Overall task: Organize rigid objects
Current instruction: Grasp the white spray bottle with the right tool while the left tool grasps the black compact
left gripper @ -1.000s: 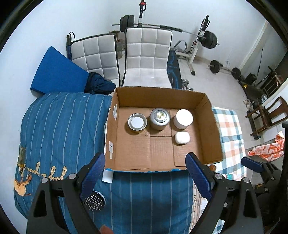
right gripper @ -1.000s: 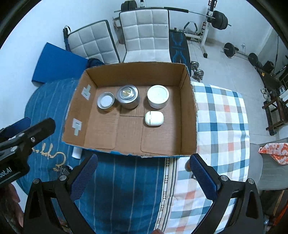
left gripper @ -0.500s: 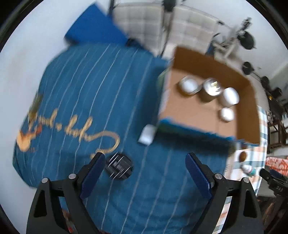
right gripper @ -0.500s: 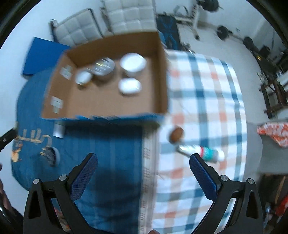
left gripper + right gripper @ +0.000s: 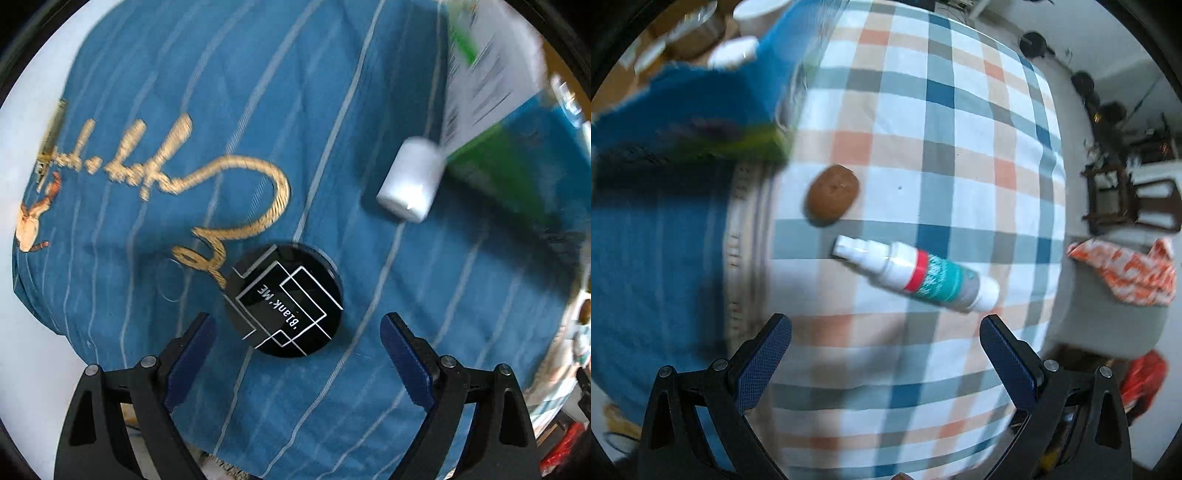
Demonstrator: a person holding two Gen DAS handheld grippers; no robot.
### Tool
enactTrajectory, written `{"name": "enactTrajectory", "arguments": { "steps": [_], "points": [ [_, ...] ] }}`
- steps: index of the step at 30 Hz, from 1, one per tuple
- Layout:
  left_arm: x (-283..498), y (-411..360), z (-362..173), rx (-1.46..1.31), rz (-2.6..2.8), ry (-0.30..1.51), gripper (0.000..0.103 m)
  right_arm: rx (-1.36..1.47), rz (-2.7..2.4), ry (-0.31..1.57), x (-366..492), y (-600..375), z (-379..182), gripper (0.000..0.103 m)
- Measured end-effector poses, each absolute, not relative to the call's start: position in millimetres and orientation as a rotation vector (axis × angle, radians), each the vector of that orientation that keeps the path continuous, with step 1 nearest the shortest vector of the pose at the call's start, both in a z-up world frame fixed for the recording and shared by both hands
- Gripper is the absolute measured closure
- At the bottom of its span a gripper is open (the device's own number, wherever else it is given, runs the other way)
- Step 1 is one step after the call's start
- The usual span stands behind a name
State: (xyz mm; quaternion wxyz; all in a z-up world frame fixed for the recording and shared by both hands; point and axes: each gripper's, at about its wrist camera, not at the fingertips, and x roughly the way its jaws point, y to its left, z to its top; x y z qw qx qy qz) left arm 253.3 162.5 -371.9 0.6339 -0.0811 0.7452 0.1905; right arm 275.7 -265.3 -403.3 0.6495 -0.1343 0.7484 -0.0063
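Note:
My left gripper (image 5: 297, 338) is open and empty, just above a black round compact (image 5: 283, 300) with white lines that lies flat on the blue striped cloth (image 5: 147, 92). A white cylinder (image 5: 410, 179) lies beyond it beside the cardboard box (image 5: 509, 122). My right gripper (image 5: 885, 341) is open and empty over the checked cloth (image 5: 942, 147). A white spray bottle (image 5: 918, 273) with a teal label lies just ahead of it. A brown oval object (image 5: 832, 195) lies further on. The box (image 5: 687, 92) with white containers is at the upper left.
A chair with an orange patterned cloth (image 5: 1126, 273) stands right of the bed. A wooden chair (image 5: 1126, 199) and gym weights (image 5: 1034, 44) stand on the floor behind. The bed's left edge (image 5: 33, 295) lies near my left gripper.
Both grippers have dropped toward the bed. The left swung left to the black compact, now close between its fingers. The right swung right to the spray bottle and brown object. The box left centre view.

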Motion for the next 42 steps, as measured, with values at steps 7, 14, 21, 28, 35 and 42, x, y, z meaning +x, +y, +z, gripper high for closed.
{"name": "enactTrajectory", "arguments": {
  "steps": [7,14,21,28,35,42],
  "points": [
    [250.8,159.5,-421.1,-0.115,0.501,1.81,0.013,-0.466,-0.009,1.718,286.4,-269.8,-435.7,0.0],
    [256.4,147.9,-410.8,-0.093,0.494,1.758,0.028,-0.455,0.027,1.781,291.2,-275.4,-462.4,0.013],
    [252.4,145.9,-391.4,-0.201,0.463,1.715,0.028,-0.262,0.107,1.901,286.5,-273.1,-461.1,0.052],
    [231.8,145.0,-364.4,-0.25,0.45,1.644,0.028,0.074,0.145,2.005,264.6,-272.5,-460.6,0.063],
    [219.1,155.3,-333.8,-0.261,0.463,1.617,0.028,0.077,0.127,1.927,254.2,-258.2,-433.3,0.034],
    [209.0,186.5,-345.9,-0.292,0.464,1.649,0.028,-0.048,0.086,1.964,229.8,-250.0,-434.0,0.027]
  ]
}}
